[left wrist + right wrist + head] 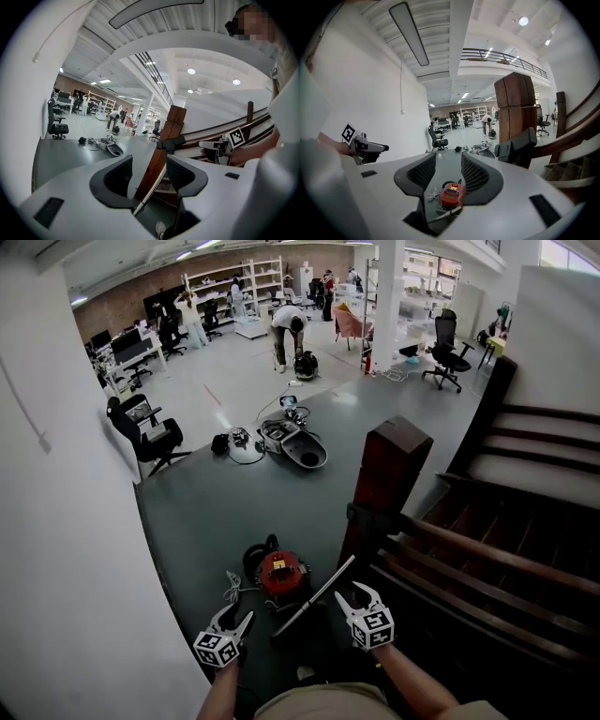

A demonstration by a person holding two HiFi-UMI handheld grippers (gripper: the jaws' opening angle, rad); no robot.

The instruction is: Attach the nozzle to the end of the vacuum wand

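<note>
The grey floor (216, 512) runs up to a wooden staircase (525, 521) with a thick brown post (389, 474) at its foot. A red vacuum cleaner (281, 573) sits on the floor near the post. The metal wand (314, 601) slants up from the floor toward the post, with the black nozzle (176, 143) at its upper end; whether they are joined is unclear. The left gripper (236, 620) and right gripper (354, 596) are held on either side of the wand, each with its jaws apart and holding nothing.
</note>
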